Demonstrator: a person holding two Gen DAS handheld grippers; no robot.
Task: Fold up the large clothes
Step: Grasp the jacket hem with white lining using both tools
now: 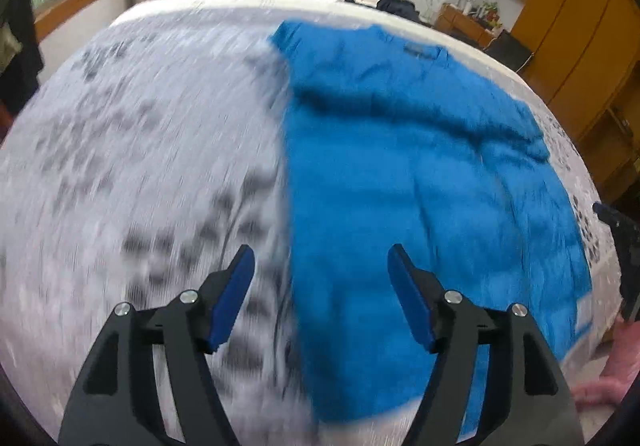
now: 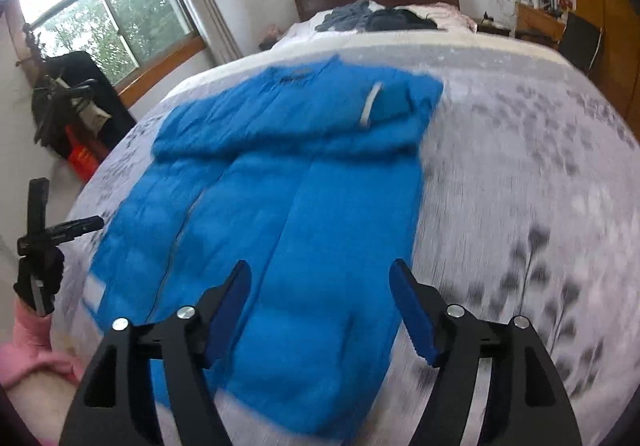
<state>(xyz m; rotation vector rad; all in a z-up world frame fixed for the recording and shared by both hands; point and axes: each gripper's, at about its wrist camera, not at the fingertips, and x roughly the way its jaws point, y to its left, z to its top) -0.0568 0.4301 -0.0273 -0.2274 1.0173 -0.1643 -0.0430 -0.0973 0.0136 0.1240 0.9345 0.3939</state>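
A bright blue padded jacket lies flat on the grey floral-print bedspread, sleeves apparently folded inward, collar toward twelve o'clock. The left gripper and right gripper hover wide open, empty; lengthwise folds seemingly remain.

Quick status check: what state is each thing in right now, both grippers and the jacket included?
Left gripper: open, empty, above the jacket's edge.
Right gripper: open, empty, above the jacket's hem.
Jacket: flat on the bed, sleeves folded across the chest.
Bed: covered by a patterned quilt.
Dark clothes: piled loose by the headboard.
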